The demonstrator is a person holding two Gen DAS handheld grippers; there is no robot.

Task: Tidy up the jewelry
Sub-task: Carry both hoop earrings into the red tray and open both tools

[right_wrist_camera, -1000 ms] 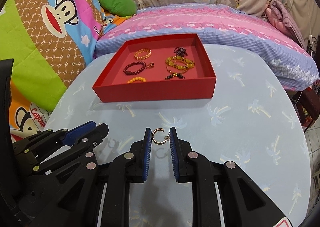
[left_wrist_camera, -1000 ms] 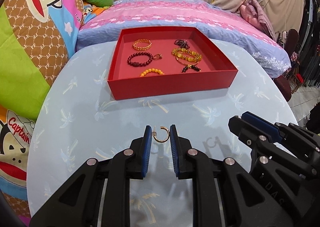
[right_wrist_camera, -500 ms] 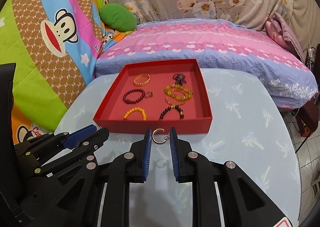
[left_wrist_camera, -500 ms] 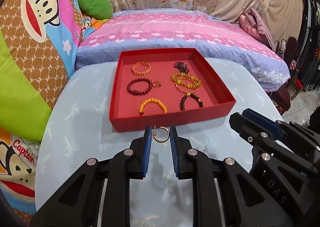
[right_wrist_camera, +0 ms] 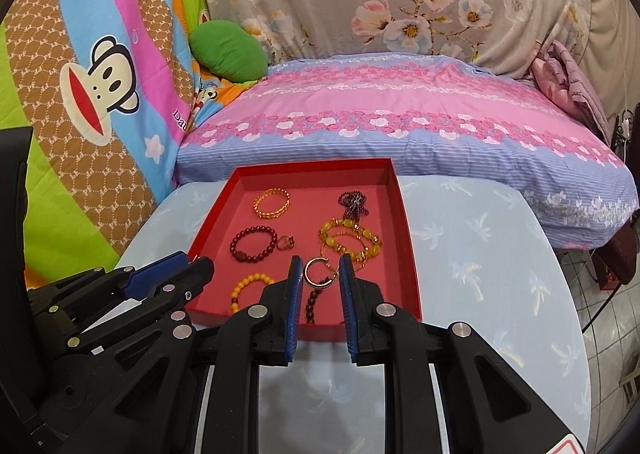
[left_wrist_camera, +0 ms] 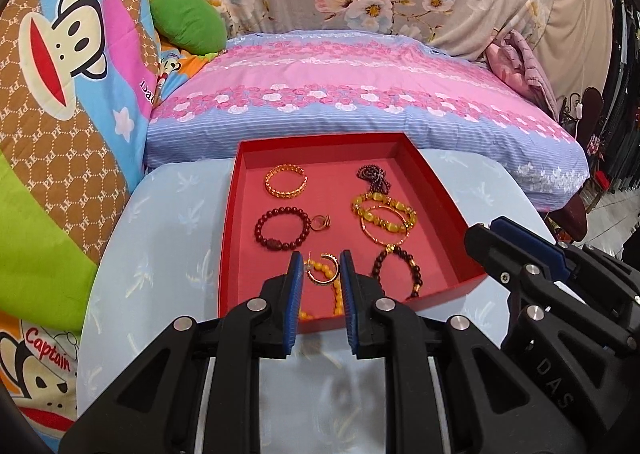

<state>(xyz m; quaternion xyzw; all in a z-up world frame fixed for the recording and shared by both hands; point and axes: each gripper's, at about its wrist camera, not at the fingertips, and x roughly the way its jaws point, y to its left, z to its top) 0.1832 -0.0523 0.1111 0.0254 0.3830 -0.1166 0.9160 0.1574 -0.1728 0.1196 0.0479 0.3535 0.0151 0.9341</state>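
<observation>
Both tilt steeply down, side by side over the red tray's [left_wrist_camera: 448,189] near edge. Left hand-held gripper [left_wrist_camera: 320,274] clamps a gold hoop earring [left_wrist_camera: 322,272]; right hand-held gripper [right_wrist_camera: 319,274] clamps another hoop earring [right_wrist_camera: 318,273].

Right gripper [right_wrist_camera: 319,268] low in the middle, blue pads pinched on a small gold hoop earring [right_wrist_camera: 317,273], held over the near part of a red tray [right_wrist_camera: 408,238]. Inside the tray: gold bangle [right_wrist_camera: 272,203], dark red bead bracelet [right_wrist_camera: 253,244], small ring [right_wrist_camera: 286,242], yellow bead bracelets [right_wrist_camera: 349,241], dark necklace [right_wrist_camera: 353,202], orange bead bracelet [right_wrist_camera: 249,286]. Tray resting on a pale blue table [right_wrist_camera: 480,254]. Left gripper [right_wrist_camera: 160,282] just beside, at lower left. Pink and blue pillow [right_wrist_camera: 400,125] behind the table.
</observation>
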